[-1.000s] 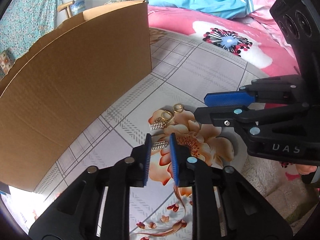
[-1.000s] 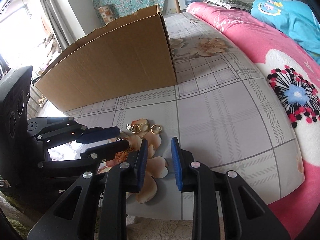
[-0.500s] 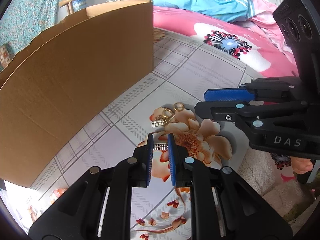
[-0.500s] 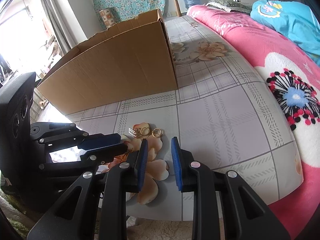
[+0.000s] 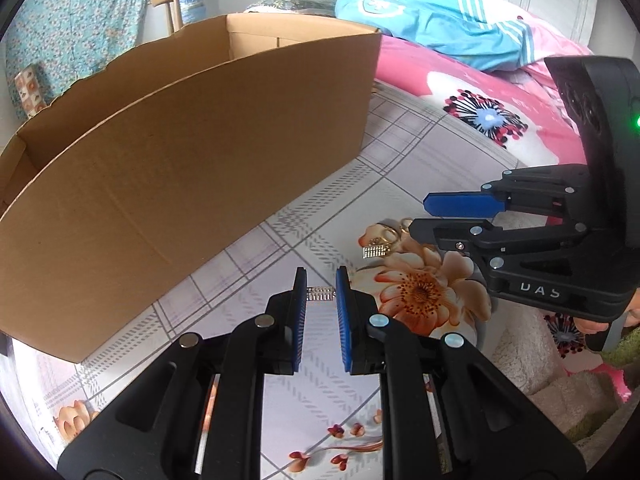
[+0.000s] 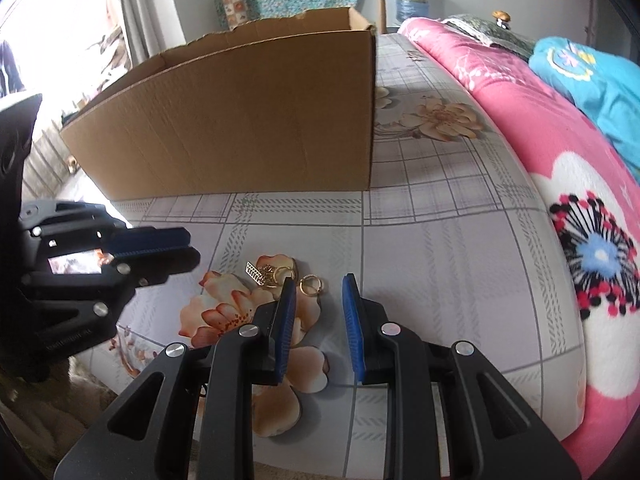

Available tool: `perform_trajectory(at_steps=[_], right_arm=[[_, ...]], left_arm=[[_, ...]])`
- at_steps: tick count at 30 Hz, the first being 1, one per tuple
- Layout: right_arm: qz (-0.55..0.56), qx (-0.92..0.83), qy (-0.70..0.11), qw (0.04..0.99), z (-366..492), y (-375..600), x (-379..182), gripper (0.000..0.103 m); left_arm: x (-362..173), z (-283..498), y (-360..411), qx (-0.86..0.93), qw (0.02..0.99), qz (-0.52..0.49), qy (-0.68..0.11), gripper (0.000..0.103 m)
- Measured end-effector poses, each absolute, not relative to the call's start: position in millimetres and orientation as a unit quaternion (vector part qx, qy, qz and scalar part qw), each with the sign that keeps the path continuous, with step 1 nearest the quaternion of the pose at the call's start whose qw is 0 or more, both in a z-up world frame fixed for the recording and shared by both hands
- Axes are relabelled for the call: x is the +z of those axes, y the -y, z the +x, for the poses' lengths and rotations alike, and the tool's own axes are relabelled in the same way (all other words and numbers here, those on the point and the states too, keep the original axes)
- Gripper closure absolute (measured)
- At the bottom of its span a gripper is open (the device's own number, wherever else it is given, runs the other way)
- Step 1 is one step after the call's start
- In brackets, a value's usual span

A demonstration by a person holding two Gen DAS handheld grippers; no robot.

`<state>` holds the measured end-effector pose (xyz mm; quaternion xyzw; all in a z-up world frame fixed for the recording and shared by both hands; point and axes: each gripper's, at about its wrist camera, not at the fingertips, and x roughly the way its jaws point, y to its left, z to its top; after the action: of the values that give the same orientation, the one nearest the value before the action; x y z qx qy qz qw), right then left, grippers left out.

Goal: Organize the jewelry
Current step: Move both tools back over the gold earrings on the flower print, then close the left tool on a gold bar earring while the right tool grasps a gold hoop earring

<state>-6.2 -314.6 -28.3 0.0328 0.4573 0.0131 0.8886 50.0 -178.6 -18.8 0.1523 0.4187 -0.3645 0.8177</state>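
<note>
left wrist view, going left to right: big cardboard box (image 5: 180, 168) fills the upper left, open top. bottom centre, the left gripper (image 5: 321, 292) is clenched on a small silver comb-like piece (image 5: 319, 293), pinched between its blue pads above the checked bedsheet (image 5: 400, 160). right of centre, the remaining gold rings and charm (image 5: 380, 242) lie on a printed flower. far right, the right gripper (image 5: 436, 216) hovers beside them, jaws slightly apart, nothing in them.

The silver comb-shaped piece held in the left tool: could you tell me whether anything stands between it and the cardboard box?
Only the box's own near wall, which rises above the silver piece in the left tool; otherwise nothing visible.
</note>
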Motion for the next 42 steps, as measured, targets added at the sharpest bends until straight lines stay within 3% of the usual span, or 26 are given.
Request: perform_trajectory(at_steps=[10,13,21,23,35,42], right_arm=[[0.003,0.029,-0.467,0.884,0,308,-30,0.086],[0.001,0.038,-0.470,0.882,0,307,-30,0.092],[0.009,0.035,-0.469,0.883,-2,308,-30,0.093],[0.015,0.033,-0.469,0.882,-3,309,-28,0.098],[0.035,0.014,-0.453,0.891,-19,314,-15,0.098],[0.038,0.021,-0.466,0.883,-9,313,-25,0.090]], left_arm=[[-16,51,170,-0.368,0.819,0.142,-0.416,0.090],[-16,51,168,-0.367,0.820,0.140,-0.416,0.090],[-12,50,165,-0.367,0.824,0.135,-0.410,0.090],[-10,50,163,-0.367,0.826,0.134,-0.407,0.090],[7,41,154,-0.377,0.831,0.125,-0.388,0.090],[6,41,153,-0.380,0.831,0.123,-0.388,0.090]])
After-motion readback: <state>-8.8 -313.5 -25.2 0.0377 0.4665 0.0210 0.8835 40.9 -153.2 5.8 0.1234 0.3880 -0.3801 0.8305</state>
